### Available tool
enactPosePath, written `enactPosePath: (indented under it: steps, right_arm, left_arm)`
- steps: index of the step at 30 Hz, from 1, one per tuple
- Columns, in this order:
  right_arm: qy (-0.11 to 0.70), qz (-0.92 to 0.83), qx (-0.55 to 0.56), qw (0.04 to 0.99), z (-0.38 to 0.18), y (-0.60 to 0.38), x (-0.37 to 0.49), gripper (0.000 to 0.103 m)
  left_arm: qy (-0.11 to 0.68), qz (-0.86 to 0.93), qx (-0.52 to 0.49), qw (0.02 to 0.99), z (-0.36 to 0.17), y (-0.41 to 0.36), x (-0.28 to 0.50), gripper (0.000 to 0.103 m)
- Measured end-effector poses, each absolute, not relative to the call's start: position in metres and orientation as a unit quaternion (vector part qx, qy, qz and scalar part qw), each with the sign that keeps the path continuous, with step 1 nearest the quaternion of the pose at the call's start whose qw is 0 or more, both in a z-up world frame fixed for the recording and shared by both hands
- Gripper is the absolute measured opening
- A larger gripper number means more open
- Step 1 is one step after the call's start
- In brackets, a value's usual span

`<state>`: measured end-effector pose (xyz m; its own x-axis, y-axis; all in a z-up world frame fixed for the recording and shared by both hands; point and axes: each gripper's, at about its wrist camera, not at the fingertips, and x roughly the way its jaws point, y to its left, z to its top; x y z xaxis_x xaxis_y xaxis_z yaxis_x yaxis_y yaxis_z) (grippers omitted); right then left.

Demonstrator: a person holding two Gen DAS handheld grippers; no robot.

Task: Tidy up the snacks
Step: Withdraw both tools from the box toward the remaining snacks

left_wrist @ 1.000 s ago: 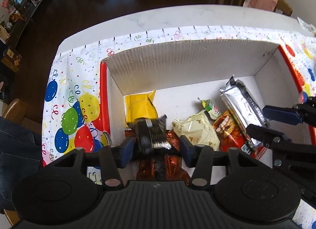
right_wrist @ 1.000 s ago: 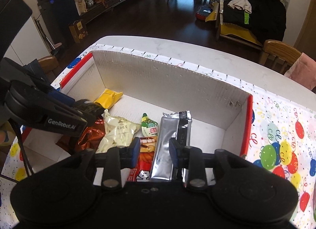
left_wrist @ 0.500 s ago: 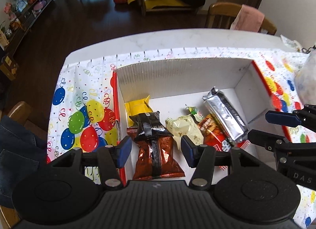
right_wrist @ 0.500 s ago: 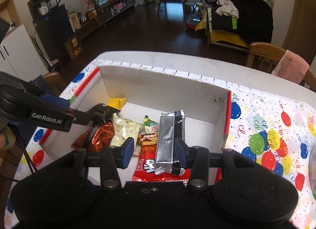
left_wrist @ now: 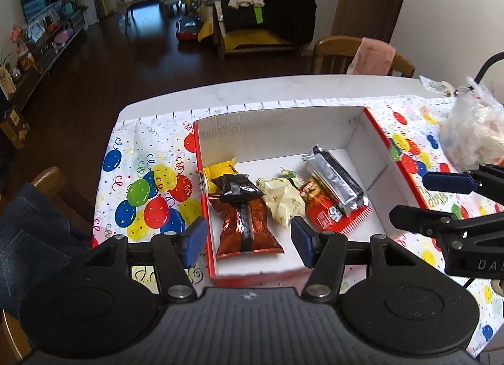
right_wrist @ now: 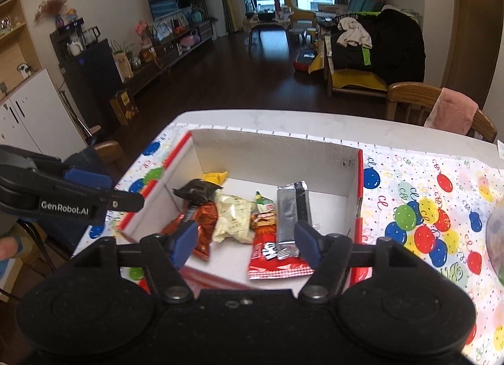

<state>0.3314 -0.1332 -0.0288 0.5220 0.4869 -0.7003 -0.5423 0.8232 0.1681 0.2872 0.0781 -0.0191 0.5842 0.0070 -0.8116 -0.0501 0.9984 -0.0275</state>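
Silver bar (left_wrist: 335, 180) lies lengthwise toward the box's far wall (left_wrist: 277, 131), both grippers (left_wrist: 247, 240) (right_wrist: 245, 240) just opened, empty.

A balloon-print tablecloth (left_wrist: 141, 176) covers the white table (left_wrist: 220, 94); a pink cloth (left_wrist: 375, 56) drapes a wooden chair (left_wrist: 330, 49).

The left tongs (left_wrist: 247, 243) hang open above the red-and-white box (left_wrist: 371, 131); inside it lie a brown packet (left_wrist: 244, 223) and a silver packet (left_wrist: 334, 176).

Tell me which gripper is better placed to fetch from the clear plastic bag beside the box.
Probably the right gripper: it is open and empty, next to the clear plastic bag, while the left gripper hangs over the box's other side.
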Motion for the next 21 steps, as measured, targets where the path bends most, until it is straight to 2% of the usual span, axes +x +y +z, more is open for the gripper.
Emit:
enactPosePath:
  steps: [7,10,13,18,21]
  right_arm:
    - [0.369,0.296,-0.015,0.881,-0.017,-0.141,0.297,0.082]
    - [0.360,0.300,-0.014,0.883,-0.015,-0.143,0.281,0.087]
    - [0.353,0.295,-0.012,0.888,-0.016,-0.144,0.266,0.094]
    - [0.354,0.294,-0.001,0.888,-0.020,-0.149,0.244,0.096]
    - [0.353,0.291,0.004,0.889,-0.025,-0.154,0.232,0.101]
  left_arm:
    - [0.428,0.007,-0.022,0.903,-0.008,0.078,0.250,0.060]
    - [0.418,0.005,-0.024,0.908,-0.005,0.079,0.235,0.068]
    - [0.406,0.005,-0.022,0.914,-0.003,0.079,0.220,0.069]
    - [0.393,-0.002,-0.021,0.919,-0.006,0.079,0.194,0.069]
    - [0.396,-0.012,-0.024,0.918,-0.012,0.080,0.182,0.077]
